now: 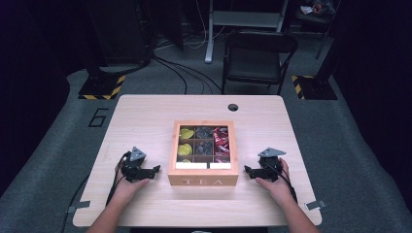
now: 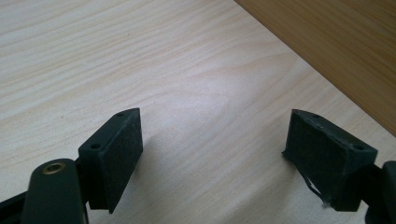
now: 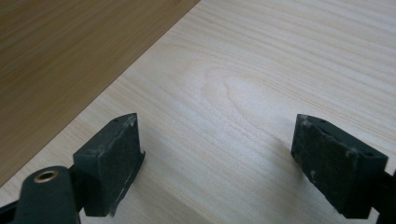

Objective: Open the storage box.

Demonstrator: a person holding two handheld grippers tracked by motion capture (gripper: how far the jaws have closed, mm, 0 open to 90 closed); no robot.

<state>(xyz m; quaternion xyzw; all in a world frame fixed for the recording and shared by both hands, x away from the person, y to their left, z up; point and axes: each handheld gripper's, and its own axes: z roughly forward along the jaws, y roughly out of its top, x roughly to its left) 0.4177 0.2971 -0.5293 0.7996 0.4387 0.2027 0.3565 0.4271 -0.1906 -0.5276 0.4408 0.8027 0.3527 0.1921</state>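
A wooden tea box (image 1: 203, 180) marked TEA stands in the middle of the light wood table (image 1: 145, 116). Its compartments hold yellow packets (image 1: 185, 141), dark packets (image 1: 204, 141) and red packets (image 1: 221, 141). My left gripper (image 1: 154, 171) rests on the table just left of the box, held in a hand, jaws pointing at the box side. Its jaws stand wide open over bare tabletop (image 2: 212, 140), with the box wall (image 2: 336, 51) at the upper right. My right gripper (image 1: 248, 171) mirrors it right of the box, open and empty (image 3: 217, 149), beside the box wall (image 3: 70, 51).
A round cable hole (image 1: 233, 107) sits near the table's far edge. Beyond the table stand a black folding chair (image 1: 257, 58), a white stand (image 1: 211, 29) and floor cables (image 1: 180, 73). Two white labels (image 1: 203, 165) lie along the box's front row.
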